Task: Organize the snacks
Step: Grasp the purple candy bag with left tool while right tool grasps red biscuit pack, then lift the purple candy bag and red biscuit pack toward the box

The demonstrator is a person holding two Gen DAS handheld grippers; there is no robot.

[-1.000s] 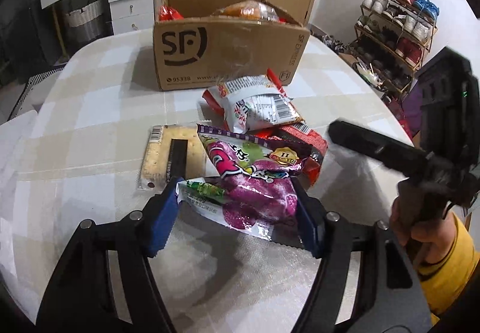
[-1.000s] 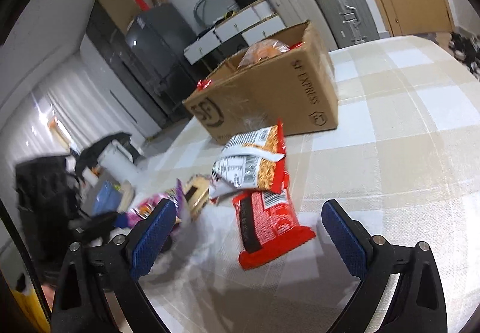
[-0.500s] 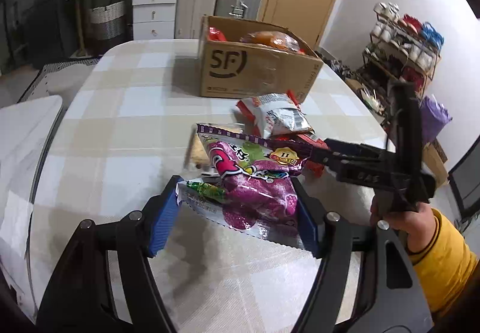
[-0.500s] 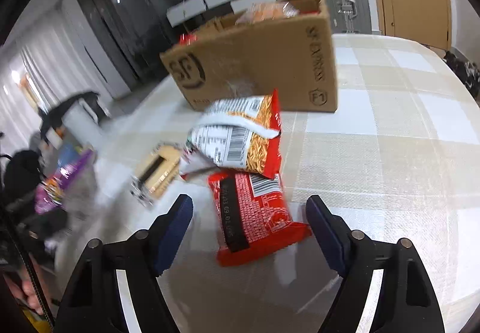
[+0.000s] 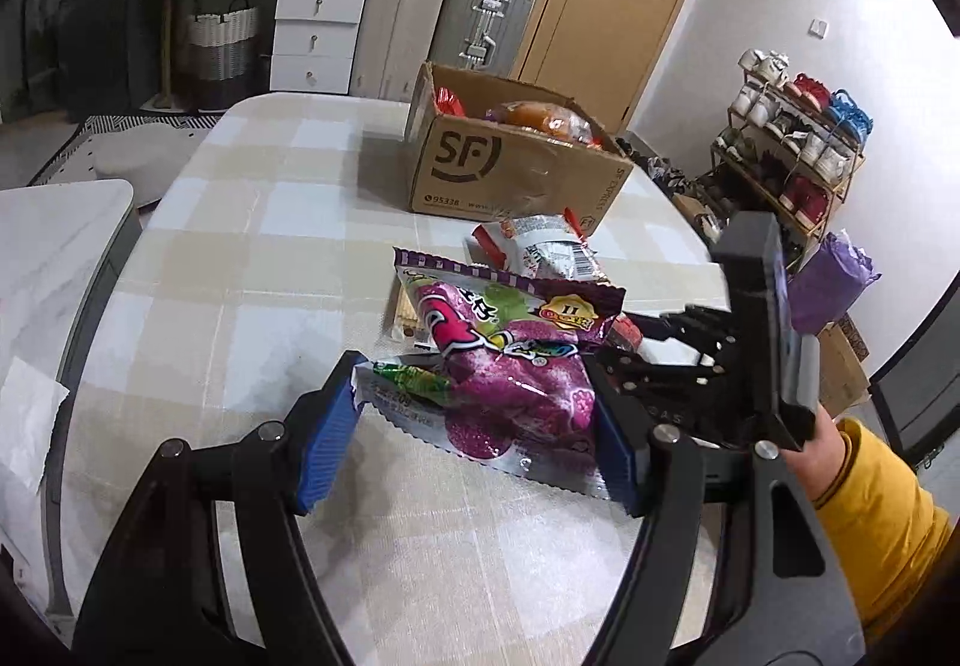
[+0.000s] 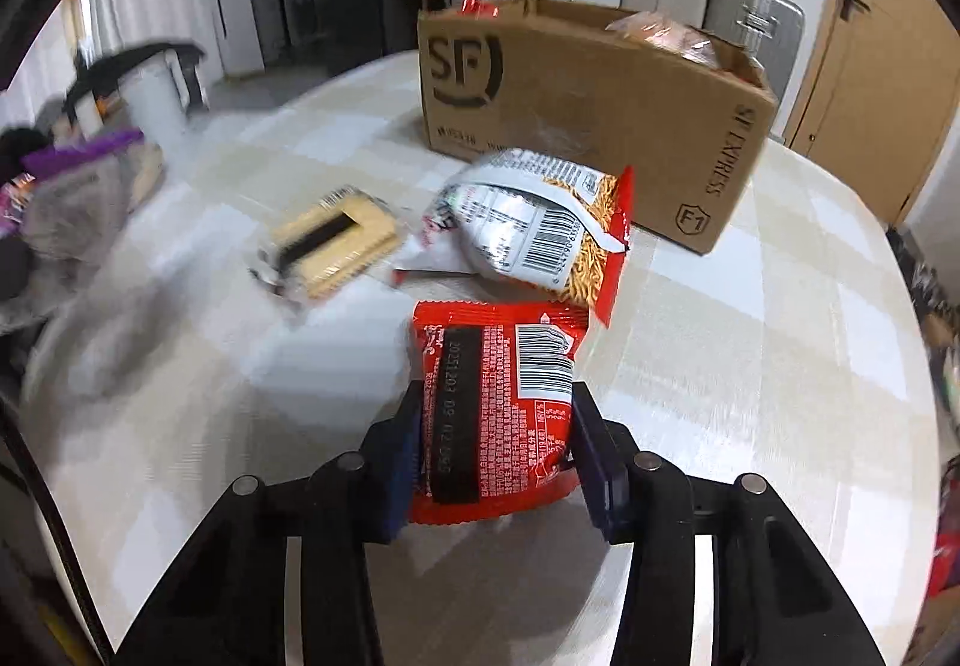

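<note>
our right hand-held gripper [image 6: 492, 456] has just closed across the red packet [image 6: 495, 402], its long axis pointing at the box [image 6: 594, 108] beyond. our left hand-held gripper [image 5: 468, 432] holds the purple bag [image 5: 510, 366].

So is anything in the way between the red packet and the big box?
Yes. The noodle snack bag lies on the table between the red packet, which the right gripper pinches, and the cardboard box. Going over it looks possible.

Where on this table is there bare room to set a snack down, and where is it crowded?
Bare tablecloth lies left of the cardboard box, and right of the red packet toward the table edge. It is crowded before the box: noodle bag, cracker pack and red packet cluster together.
</note>
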